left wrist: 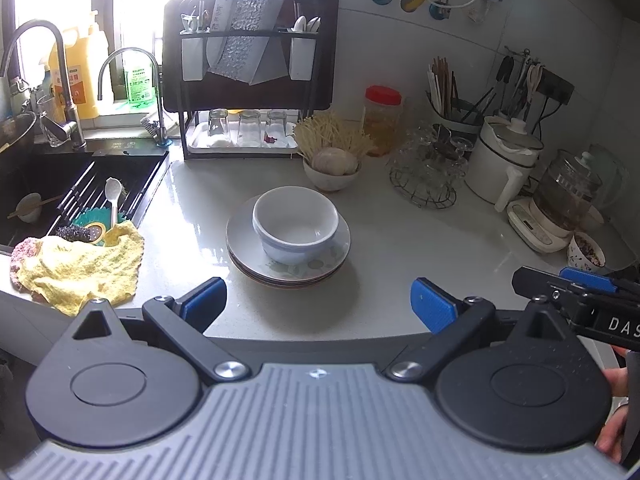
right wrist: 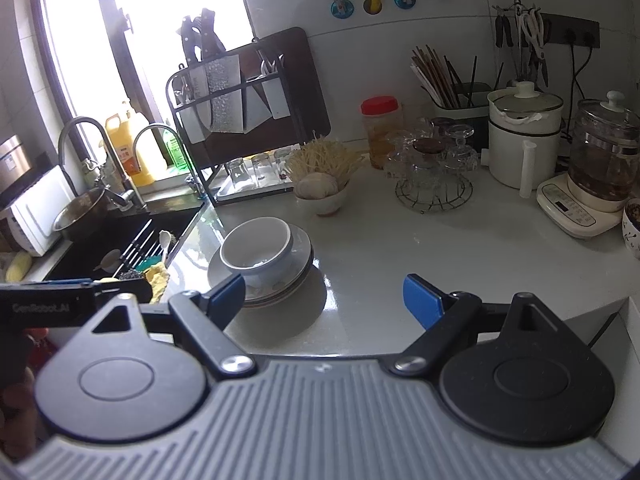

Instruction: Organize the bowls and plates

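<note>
While both tools point downward at a slant over the near edge of the table (left wrist: 400,232), the left gripper (left wrist: 318,304) holds its blue pads wide apart with nothing between them, aimed straight at the white bowl (left wrist: 296,224), which sits upright on the stack of plates (left wrist: 288,252) near the middle of the table, beside the sink (left wrist: 80,184). From its own camera the right gripper (right wrist: 324,300) likewise stands spread and empty, with the stack lying ahead and to its left; its left pad overlaps the near rim of the plates in view, and contact cannot be judged from this angle. Each tool appears at the edge of the other's picture, cut off by the frame. Part of a hand (left wrist: 614,412) shows at the right border of the left view, mostly hidden behind the gripper body. Plate count in the stack is hard to make out
</note>
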Tool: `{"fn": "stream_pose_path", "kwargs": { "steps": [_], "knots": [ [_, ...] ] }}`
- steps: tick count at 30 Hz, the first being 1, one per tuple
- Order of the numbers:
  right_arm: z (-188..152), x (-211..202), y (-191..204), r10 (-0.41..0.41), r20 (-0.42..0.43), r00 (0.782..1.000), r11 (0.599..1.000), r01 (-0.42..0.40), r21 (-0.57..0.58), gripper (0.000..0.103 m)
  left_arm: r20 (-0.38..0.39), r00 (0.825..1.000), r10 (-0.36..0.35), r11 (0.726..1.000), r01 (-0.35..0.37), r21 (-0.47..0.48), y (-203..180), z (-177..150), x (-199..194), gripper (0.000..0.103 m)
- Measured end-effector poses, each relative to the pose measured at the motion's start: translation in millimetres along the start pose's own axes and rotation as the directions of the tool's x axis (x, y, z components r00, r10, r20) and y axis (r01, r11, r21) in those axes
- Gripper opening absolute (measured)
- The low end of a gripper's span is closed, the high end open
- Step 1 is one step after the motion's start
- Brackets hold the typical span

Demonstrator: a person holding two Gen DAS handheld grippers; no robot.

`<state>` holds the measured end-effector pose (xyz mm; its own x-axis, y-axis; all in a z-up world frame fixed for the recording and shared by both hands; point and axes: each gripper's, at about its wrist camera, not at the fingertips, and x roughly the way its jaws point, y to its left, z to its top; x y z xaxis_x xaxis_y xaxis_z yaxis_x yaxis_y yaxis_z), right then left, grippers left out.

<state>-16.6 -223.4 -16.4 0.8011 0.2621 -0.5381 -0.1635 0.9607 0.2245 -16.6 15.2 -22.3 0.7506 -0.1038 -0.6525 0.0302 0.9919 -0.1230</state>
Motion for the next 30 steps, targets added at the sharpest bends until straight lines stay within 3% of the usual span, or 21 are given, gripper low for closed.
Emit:
{"fn": "stream_pose_path", "kwargs": {
  "steps": [30],
  "knots": [
    [6,-3,-15,0.022,0.014,1.000,1.000,-0.022,-0.020,0.087,0.026,1.000,0.004,1.000,-0.004,0.003,-21,-1,-2,0.100]
  ]
}}
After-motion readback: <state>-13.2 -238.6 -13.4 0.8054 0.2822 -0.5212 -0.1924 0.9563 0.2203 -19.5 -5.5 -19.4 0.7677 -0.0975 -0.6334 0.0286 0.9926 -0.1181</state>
